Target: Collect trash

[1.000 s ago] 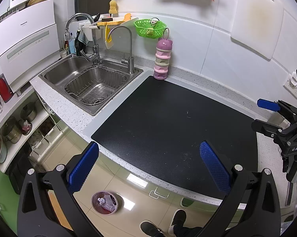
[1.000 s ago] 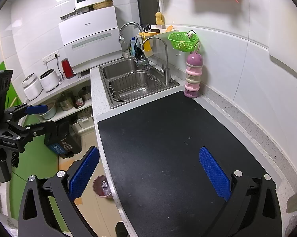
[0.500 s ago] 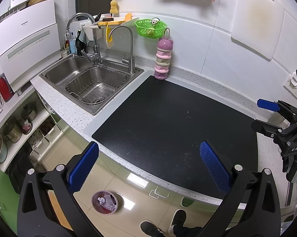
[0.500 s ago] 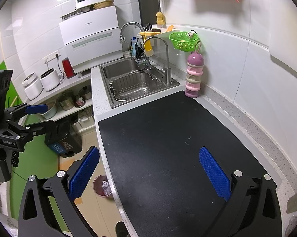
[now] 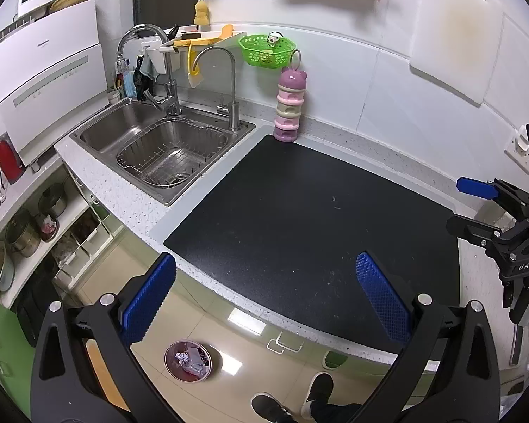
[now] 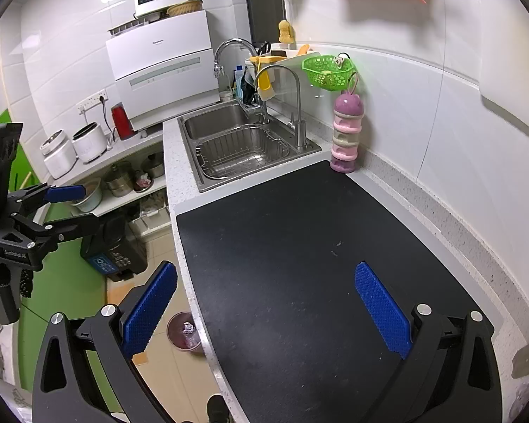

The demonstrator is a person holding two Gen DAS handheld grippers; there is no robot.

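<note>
Left gripper point(image 5: 264, 296): jaws apart, empty, above desk point(image 5: 299, 211) edge.
Right gripper point(image 6: 264, 303): jaws apart, empty.
Trash bin point(image 5: 188, 361): on floor, below left jaws; round, opening upward, crumpled trash inside.

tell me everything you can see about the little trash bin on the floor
The trash bin is small and round with a dull pinkish rim, standing upright on the tiled floor in front of the counter. It is open-topped, holding crumpled white paper and other mixed scraps. Nothing touches it. In the right wrist view the counter edge partly hides it.
</note>
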